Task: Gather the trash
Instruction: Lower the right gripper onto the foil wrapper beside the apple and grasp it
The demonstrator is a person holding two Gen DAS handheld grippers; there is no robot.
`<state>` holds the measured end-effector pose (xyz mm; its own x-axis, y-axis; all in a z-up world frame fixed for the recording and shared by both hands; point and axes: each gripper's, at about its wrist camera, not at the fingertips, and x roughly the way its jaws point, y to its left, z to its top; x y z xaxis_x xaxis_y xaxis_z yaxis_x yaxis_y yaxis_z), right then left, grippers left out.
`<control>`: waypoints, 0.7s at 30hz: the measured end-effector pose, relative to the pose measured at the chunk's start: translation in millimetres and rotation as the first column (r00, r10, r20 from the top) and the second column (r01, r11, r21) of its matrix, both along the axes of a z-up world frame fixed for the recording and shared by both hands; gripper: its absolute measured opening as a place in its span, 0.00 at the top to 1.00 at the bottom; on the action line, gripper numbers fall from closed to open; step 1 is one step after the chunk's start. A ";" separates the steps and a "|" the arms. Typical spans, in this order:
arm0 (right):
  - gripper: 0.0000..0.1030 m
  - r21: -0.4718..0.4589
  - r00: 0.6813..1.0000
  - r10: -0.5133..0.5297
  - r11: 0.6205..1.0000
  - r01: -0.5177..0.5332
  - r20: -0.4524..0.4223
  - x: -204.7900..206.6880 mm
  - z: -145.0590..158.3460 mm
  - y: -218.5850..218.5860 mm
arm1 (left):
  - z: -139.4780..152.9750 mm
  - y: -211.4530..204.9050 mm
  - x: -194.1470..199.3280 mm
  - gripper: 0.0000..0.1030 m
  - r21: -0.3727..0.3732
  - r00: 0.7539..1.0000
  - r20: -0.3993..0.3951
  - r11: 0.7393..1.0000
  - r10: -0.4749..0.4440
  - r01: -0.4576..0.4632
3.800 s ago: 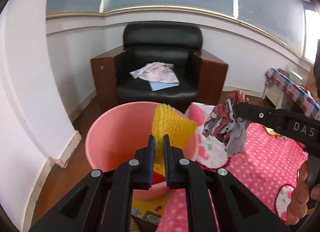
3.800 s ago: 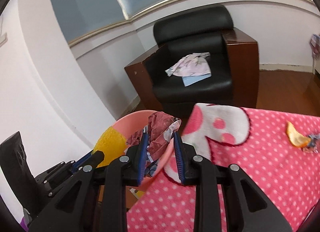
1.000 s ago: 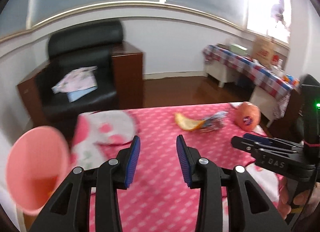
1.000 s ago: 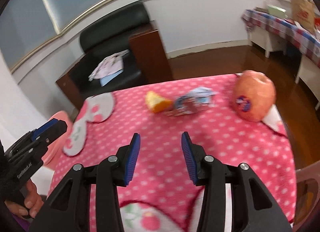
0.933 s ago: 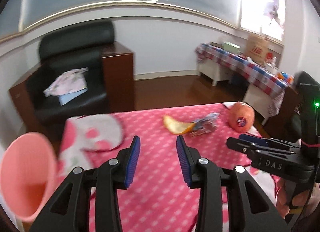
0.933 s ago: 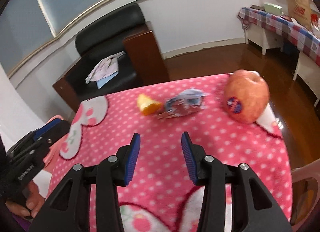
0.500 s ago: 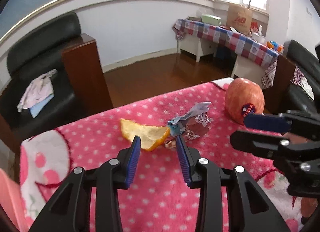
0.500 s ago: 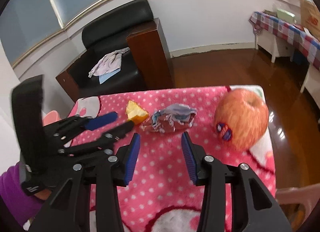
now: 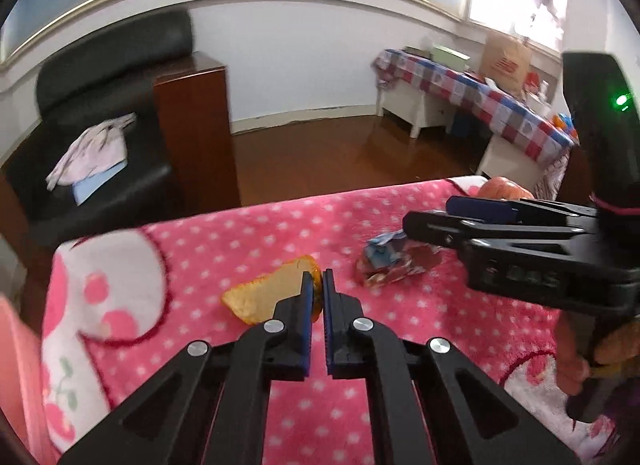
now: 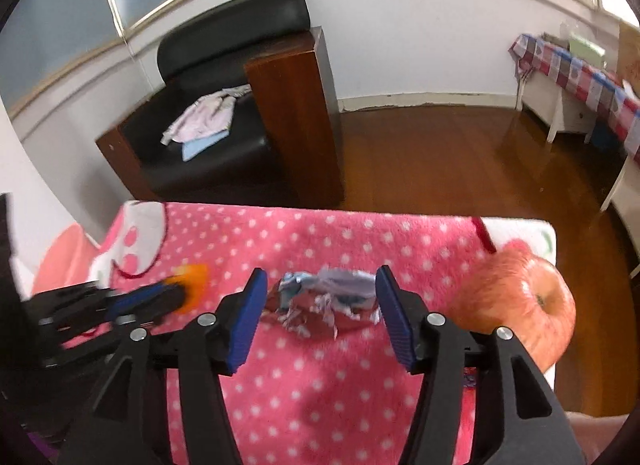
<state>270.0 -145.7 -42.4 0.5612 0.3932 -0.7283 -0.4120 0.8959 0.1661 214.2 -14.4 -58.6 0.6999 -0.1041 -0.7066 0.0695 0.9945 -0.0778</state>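
An orange peel (image 9: 264, 295) lies on the pink polka-dot blanket (image 9: 240, 241). My left gripper (image 9: 316, 285) is shut on the peel's right end. It shows in the right wrist view as an orange blur (image 10: 192, 277) at the left gripper's tip. A crumpled wrapper (image 10: 324, 297) lies between the open fingers of my right gripper (image 10: 318, 285), which sits low over it. The wrapper also shows in the left wrist view (image 9: 384, 265), under the right gripper (image 9: 440, 217).
A red apple (image 10: 520, 305) sits on the blanket at the right edge of the table. A pink bin (image 10: 56, 261) stands left of the table. A black armchair (image 10: 224, 105) with cloths stands behind, and a checked-cloth table (image 9: 472, 101) stands far right.
Both grippers dropped trash in the pink bin and swung right to the table. My left gripper has shut on the orange peel. My right gripper has come down around the wrapper.
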 end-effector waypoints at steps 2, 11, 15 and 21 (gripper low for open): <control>0.43 -0.029 1.000 0.004 1.000 -0.004 0.002 3.1 -1.8 8.6 | 2.3 7.9 -6.3 0.96 -0.015 0.999 -0.013 0.999 0.035 -0.036; 0.43 -0.145 0.998 0.049 0.988 -0.052 -0.028 12.5 -14.8 47.2 | 10.2 36.6 -42.2 0.96 -0.041 0.992 -0.015 0.991 0.126 -0.127; 0.43 -0.128 0.992 0.044 0.990 -0.060 -0.121 9.3 -27.6 45.3 | 15.5 37.0 -51.3 0.96 -0.055 0.992 -0.008 0.990 0.130 -0.130; 0.43 -0.057 0.985 0.079 0.994 -0.089 -0.155 -29.9 -26.6 22.3 | 19.3 38.0 -60.9 0.96 -0.074 0.993 0.008 0.990 0.122 -0.121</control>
